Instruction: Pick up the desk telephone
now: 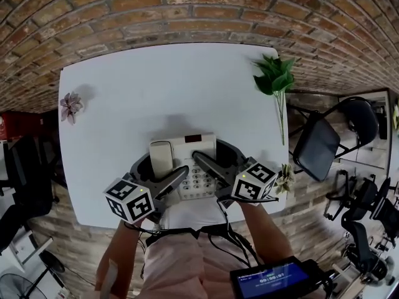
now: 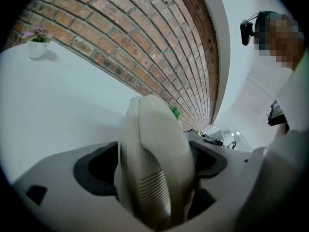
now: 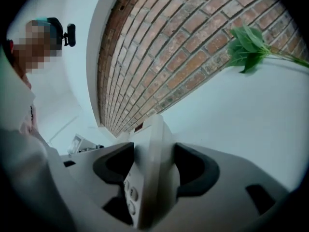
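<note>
A cream desk telephone with its handset on the left side is at the near middle of the white table. My left gripper comes in from the left and is shut on the handset, which fills the gap between its dark pads. My right gripper comes in from the right and is shut on the telephone's body, its pads against both faces beside the keys. Whether the telephone still rests on the table I cannot tell.
A green leafy stem lies at the table's far right and a small pink flower pot at its left edge. A black folding chair stands to the right of the table. A brick wall runs behind.
</note>
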Demonstrator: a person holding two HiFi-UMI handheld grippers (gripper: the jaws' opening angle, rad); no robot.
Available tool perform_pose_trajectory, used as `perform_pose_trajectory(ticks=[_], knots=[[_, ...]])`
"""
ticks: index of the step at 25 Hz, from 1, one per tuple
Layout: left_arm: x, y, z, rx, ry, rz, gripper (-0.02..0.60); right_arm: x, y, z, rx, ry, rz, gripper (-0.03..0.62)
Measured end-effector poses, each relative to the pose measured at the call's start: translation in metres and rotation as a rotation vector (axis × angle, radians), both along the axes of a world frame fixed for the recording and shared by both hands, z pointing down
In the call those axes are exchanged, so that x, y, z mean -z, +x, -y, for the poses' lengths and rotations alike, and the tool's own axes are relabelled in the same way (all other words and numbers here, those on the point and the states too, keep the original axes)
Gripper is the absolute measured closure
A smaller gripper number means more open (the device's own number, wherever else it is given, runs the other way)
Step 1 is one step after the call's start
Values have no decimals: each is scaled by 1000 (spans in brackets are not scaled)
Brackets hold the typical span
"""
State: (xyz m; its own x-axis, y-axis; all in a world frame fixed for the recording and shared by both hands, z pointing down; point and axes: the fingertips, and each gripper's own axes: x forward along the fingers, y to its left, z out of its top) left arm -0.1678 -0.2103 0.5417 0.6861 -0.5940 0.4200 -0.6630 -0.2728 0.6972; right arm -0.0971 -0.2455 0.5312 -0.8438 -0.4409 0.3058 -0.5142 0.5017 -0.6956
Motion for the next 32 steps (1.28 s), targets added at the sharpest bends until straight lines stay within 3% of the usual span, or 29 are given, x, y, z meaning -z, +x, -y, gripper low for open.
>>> perform_pose_trajectory(ticks=[4, 7, 18, 22, 27, 32], knots=[[3, 1, -9, 2, 2, -119, 121, 10, 2, -6, -16, 80, 49, 324], [2, 11, -12, -60, -12, -173, 121, 16, 3, -9, -12, 113, 70, 327], [7, 6, -13, -50, 34, -165, 123, 15, -2, -13, 54, 145, 65, 293], [14, 5, -18, -35, 87, -155, 123, 12, 2, -18, 91, 93, 40, 227], [27, 7, -26, -58, 189, -136, 123, 10, -5, -33, 238, -6, 92, 203], [31, 14, -31, -102, 222, -136, 123, 11, -16, -52, 375, -13, 114, 221]])
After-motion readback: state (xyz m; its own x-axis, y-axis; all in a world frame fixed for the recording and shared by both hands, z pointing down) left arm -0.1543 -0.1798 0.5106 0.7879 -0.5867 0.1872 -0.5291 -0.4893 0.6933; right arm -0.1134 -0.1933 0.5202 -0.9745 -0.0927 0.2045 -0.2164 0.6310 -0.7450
